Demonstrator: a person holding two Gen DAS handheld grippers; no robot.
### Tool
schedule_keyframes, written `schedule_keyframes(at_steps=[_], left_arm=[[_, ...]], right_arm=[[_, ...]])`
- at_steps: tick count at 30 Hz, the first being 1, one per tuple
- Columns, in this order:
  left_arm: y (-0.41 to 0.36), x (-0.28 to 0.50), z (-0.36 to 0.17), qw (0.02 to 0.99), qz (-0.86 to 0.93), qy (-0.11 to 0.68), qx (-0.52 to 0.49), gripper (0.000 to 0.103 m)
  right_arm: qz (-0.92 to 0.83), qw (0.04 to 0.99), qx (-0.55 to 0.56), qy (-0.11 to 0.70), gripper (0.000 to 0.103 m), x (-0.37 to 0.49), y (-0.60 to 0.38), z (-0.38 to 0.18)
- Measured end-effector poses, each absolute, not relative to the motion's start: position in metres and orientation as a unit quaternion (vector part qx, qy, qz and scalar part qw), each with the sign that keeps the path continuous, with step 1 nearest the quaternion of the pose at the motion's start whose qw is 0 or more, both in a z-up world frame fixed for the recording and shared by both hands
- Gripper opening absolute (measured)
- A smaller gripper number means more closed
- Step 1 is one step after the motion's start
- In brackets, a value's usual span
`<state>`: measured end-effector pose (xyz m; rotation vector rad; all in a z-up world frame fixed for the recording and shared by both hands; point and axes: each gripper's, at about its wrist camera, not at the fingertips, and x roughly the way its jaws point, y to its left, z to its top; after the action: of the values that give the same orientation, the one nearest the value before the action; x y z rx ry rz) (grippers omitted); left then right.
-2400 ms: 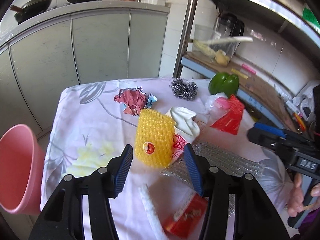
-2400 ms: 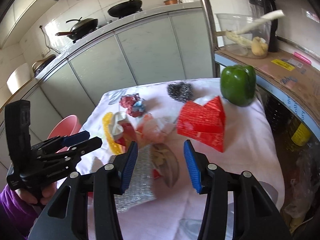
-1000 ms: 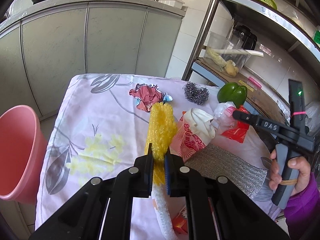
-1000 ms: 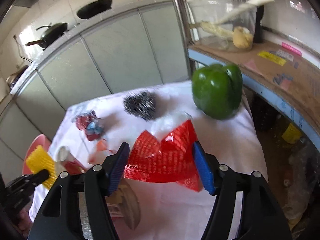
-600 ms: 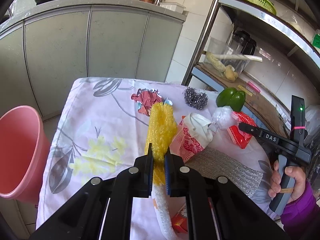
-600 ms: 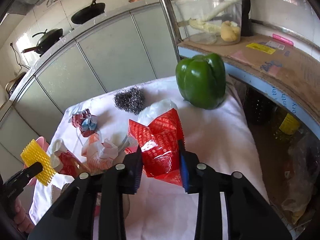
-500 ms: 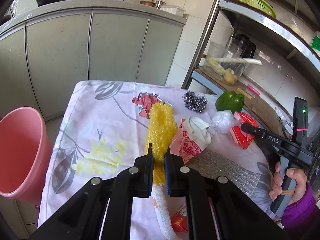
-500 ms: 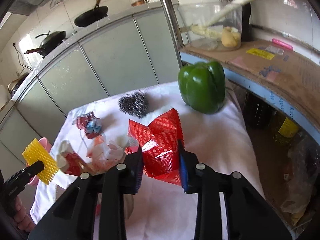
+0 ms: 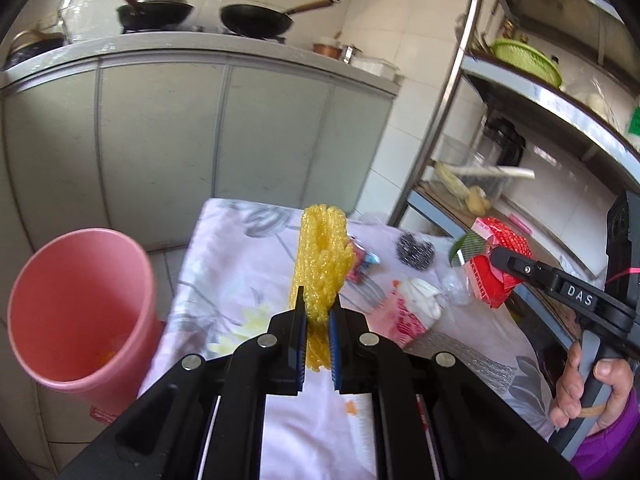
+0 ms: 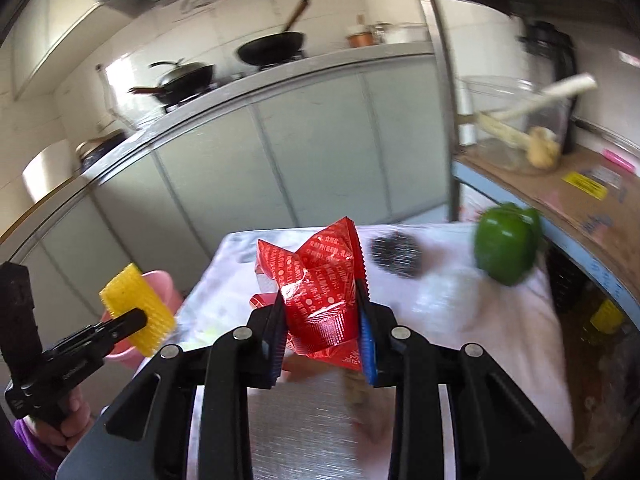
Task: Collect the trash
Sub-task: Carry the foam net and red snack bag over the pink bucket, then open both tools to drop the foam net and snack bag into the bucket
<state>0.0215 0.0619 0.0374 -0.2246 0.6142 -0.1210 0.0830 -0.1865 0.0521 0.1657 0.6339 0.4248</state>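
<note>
Left hand-held gripper point(image 9: 318, 334): clamped on yellow net point(image 9: 322, 262), lifted beside pink bin point(image 9: 80, 304).
Right hand-held gripper point(image 10: 322, 338): clamped on red wrapper point(image 10: 318, 292) above desk point(image 10: 460, 308).

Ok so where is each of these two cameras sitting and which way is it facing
Left wrist: on the left gripper, facing the table and pink bin; shows its fingers pinching yellow foam net, plus the right gripper and hand.
Right wrist: on the right gripper, facing the counter; its fingers clamp a red wrapper; left gripper visible.
Shared: steel scourer, green pepper.
</note>
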Motion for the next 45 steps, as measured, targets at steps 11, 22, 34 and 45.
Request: schedule_keyframes(at_steps=[11,22,34,45], left_arm=[[0.14,-0.003,0.045,0.951,0.04,0.274,-0.138,0.008],[0.217,-0.02,0.024,0.938,0.127,0.278,-0.164,0.008],[0.255,-0.012,-0.02,0.914,0.171,0.318,-0.188,0.009],[0.259,-0.003,-0.038,0.903,0.189,0.337,-0.19,0.029]], right_arm=[[0.319,0.889,0.044,0.326,0.031,0.087,-0.066,0.056],[0.391,0.852,-0.015,0.349,0.031,0.089,0.051,0.039],[0.418,0.814,-0.061,0.399,0.031,0.097,0.127,0.001],[0.421,0.809,-0.064,0.404,0.055,0.106,0.139,-0.012]])
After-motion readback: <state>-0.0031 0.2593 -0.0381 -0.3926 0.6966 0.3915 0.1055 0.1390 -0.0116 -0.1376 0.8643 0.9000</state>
